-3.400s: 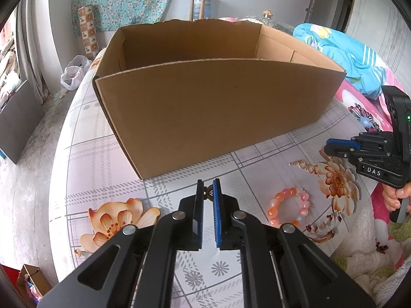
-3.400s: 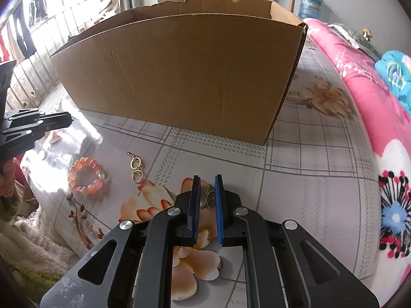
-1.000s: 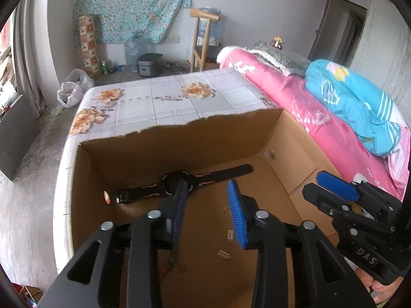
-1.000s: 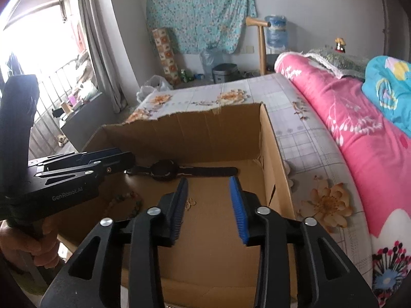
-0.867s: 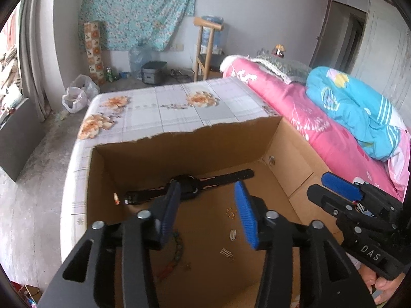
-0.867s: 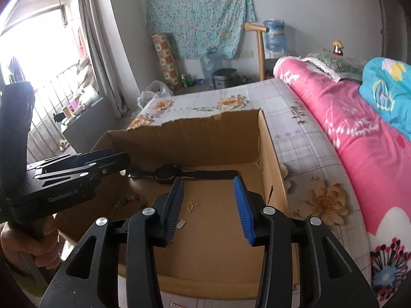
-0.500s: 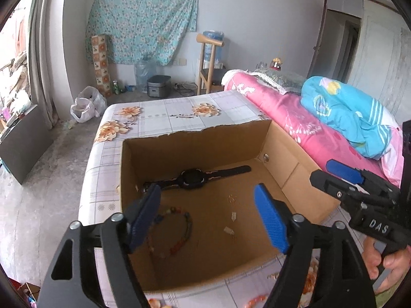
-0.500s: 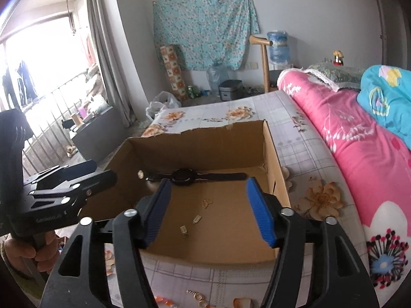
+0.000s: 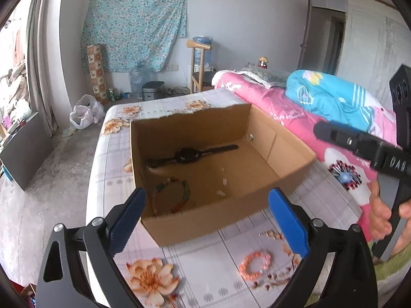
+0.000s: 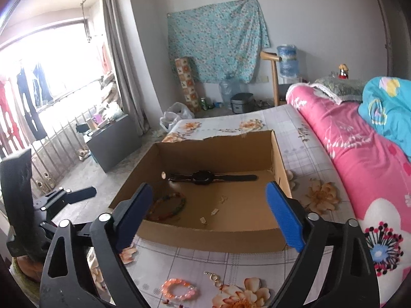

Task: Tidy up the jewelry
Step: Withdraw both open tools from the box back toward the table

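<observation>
Jewelry is split between two spots. Inside the box (image 9: 205,220), toward its left wall, lies a dark bracelet (image 9: 170,196), with a watch (image 9: 190,154) stretched along the far wall and small earrings (image 9: 223,179) scattered mid-floor. The box's far rim is torn and ragged; bare bedsheet (image 9: 200,277) runs free in front of it. On that sheet, right of centre, a pink bracelet (image 9: 254,264) and a gold clasp (image 10: 214,277) lie loose. The left gripper (image 9: 205,218) has just been opening and hangs wide with nothing between its jaws, box ahead of it. The right gripper (image 10: 208,214) has likewise spread, empty, the pink bracelet below and nearer than its tips.
</observation>
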A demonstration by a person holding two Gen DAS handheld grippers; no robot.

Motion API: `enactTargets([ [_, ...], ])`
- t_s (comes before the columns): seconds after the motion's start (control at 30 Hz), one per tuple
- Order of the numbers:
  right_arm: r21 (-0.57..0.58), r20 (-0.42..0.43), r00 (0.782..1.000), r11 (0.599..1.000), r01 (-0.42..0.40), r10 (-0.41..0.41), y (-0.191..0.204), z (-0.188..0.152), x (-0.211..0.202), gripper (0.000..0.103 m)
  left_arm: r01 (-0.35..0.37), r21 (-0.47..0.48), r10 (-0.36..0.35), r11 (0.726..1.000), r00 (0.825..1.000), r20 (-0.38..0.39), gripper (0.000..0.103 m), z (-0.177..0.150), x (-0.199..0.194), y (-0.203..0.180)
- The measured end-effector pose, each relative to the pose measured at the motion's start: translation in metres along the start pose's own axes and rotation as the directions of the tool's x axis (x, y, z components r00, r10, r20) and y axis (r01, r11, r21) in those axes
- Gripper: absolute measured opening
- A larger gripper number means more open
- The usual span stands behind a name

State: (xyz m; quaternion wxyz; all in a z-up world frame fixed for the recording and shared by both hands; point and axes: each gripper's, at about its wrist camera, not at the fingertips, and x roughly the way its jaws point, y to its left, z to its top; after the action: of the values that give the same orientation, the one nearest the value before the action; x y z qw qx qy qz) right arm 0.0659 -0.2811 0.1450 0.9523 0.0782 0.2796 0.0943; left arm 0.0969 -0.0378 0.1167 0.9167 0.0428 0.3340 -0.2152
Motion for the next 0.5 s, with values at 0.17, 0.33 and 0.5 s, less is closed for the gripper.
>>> enactTargets([
  [0.17, -0.012, -0.004, 1.0, 1.0, -0.012, 0.012, 0.005, -0.009, -0.011, 0.093, 0.009, -0.008, -0.01, 1.0, 0.999, -0.035, 0.097, -0.017, -0.002, -0.003],
  [0.33, -0.013, -0.02, 0.999, 1.0, 0.027, -0.027, -0.006, -0.023, -0.022, 0.093, 0.016, -0.018, -0.017, 1.0, 0.997, -0.072, 0.097, -0.033, 0.002, -0.008],
  [0.5, 0.052, -0.118, 0.988, 0.993, 0.102, -0.096, -0.04, -0.05, -0.017, 0.093, 0.007, -0.015, -0.009, 1.0, 0.993, -0.118, 0.097, -0.05, 0.014, -0.015],
])
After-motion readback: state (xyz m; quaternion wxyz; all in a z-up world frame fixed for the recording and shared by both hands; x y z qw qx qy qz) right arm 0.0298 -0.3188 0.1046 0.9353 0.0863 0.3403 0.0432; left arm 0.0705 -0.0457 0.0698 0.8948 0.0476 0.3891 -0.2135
